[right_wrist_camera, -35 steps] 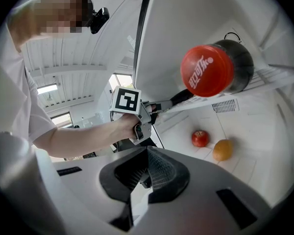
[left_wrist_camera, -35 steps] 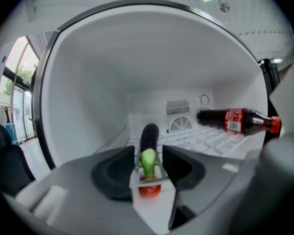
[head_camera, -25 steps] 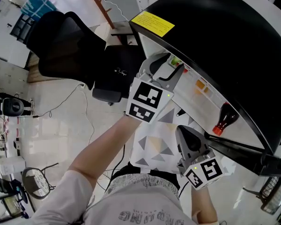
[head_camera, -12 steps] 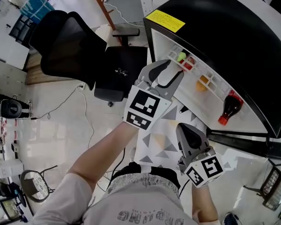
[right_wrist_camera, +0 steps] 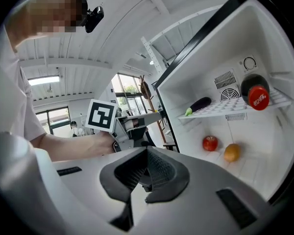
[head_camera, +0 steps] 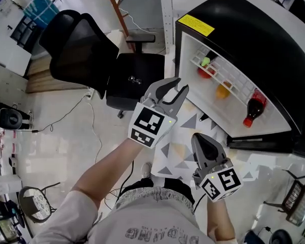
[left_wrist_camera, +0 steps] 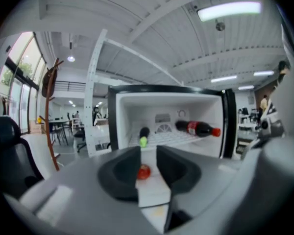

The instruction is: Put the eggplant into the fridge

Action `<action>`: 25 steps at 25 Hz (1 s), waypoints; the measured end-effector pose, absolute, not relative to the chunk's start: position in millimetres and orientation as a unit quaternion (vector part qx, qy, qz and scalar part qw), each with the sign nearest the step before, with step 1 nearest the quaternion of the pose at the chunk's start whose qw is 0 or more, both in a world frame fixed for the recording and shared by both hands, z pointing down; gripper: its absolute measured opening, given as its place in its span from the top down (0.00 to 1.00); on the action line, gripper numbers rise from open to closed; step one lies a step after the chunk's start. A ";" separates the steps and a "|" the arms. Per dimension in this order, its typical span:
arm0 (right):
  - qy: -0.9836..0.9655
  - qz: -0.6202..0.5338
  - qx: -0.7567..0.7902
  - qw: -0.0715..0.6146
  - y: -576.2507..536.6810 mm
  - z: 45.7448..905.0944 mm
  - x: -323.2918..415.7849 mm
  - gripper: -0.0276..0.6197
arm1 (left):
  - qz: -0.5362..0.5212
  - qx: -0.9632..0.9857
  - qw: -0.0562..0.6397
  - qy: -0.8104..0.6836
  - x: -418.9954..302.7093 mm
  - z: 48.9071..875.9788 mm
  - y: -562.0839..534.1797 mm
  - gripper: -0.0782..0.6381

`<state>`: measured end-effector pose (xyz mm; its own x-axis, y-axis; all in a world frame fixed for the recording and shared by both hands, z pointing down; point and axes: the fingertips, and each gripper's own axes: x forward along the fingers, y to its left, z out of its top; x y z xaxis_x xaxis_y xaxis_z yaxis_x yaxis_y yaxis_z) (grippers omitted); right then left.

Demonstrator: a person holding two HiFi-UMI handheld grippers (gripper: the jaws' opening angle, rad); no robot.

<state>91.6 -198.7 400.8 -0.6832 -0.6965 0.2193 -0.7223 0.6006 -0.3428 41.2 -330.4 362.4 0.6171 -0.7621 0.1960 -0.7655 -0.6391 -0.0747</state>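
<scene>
We see the eggplant point(right_wrist_camera: 200, 105) lying on the wire shelf point(right_wrist_camera: 235, 107) inside the open fridge point(head_camera: 254, 39).
Our left tool point(left_wrist_camera: 148, 155) has just been closing, its jaws partly apart around nothing; our right tool point(right_wrist_camera: 146, 153) is closed and empty.

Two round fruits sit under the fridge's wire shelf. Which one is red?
The red fruit lies below the eggplant; the orange fruit beside it sits nearer the bottle.
</scene>
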 end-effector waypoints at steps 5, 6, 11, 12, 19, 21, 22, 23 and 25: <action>-0.887 0.191 0.419 0.029 -193.5 390.6 87.1 0.95 | 0.102 0.906 0.002 -0.412 11.6 360.4 -303.1 0.79; -0.886 0.188 0.423 0.029 -192.0 388.1 86.2 0.95 | 0.102 0.907 0.001 -0.408 5.1 360.8 -297.3 0.80; -0.879 0.177 0.441 0.031 -183.4 380.5 80.8 0.95 | 0.089 0.915 0.007 -0.392 -26.4 363.1 -271.5 0.83; -0.878 0.176 0.444 0.031 -181.6 379.2 79.8 0.95 | 0.087 0.916 0.010 -0.392 -32.4 364.0 -267.0 0.83; -0.871 0.165 0.462 0.032 -170.3 370.7 70.4 0.95 | 0.080 0.916 0.032 -0.392 -65.8 372.9 -233.7 0.86; -0.869 0.163 0.466 0.033 -168.1 369.3 67.6 0.95 | 0.076 0.916 0.040 -0.391 -74.9 376.5 -225.1 0.87; -0.869 0.162 0.467 0.033 -167.0 368.9 66.2 0.95 | 0.074 0.916 0.044 -0.391 -79.4 378.4 -221.4 0.87; -0.868 0.161 0.469 0.033 -166.0 368.7 65.2 0.95 | 0.073 0.916 0.048 -0.391 -83.4 380.0 -218.2 0.87; -0.866 0.161 0.472 0.032 -164.3 368.6 63.9 0.95 | 0.072 0.918 0.054 -0.387 -89.1 382.4 -212.5 0.88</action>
<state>63.9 -164.3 368.6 -0.5516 -0.8078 0.2080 -0.8286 0.5020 -0.2480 -89.1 -212.5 382.4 0.6899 -0.7028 0.1735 -0.7183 -0.6944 0.0429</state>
